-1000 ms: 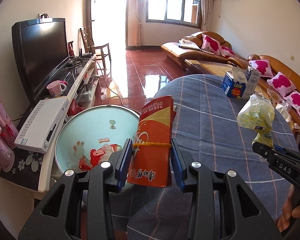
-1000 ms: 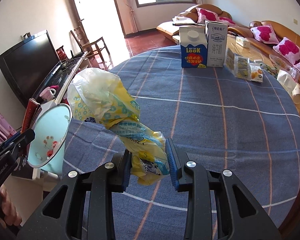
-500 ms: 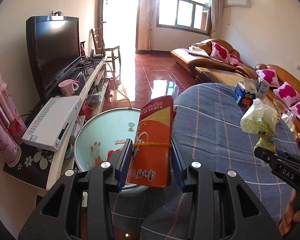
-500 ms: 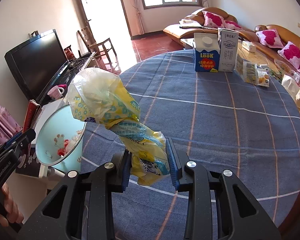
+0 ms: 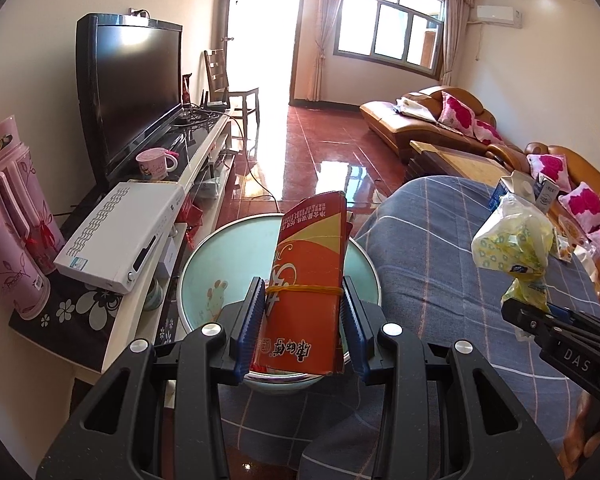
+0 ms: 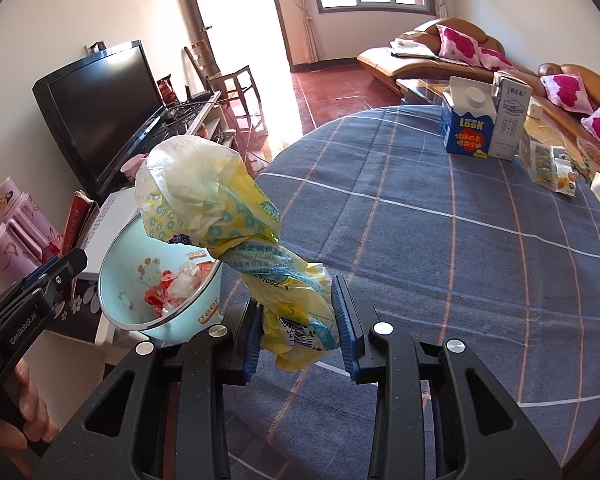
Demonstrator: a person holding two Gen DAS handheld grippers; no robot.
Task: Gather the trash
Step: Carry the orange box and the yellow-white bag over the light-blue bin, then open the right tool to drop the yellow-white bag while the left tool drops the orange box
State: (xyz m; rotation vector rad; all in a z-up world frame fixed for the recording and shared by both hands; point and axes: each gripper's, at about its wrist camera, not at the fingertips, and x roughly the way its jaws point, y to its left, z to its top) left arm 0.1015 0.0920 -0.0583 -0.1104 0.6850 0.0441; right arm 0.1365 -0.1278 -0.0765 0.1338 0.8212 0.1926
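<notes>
Beside table (image 6: 480,240), left gripper (image 5: 303,322) holds carton (image 5: 306,276), right gripper (image 6: 298,330) wrapper (image 6: 220,216)

- Round table (image 6: 440,248) under a blue plaid cloth.
- Two cartons (image 6: 485,123) stand touching at its far side.
- Snack packets (image 6: 550,166) lie just beside them.
</notes>
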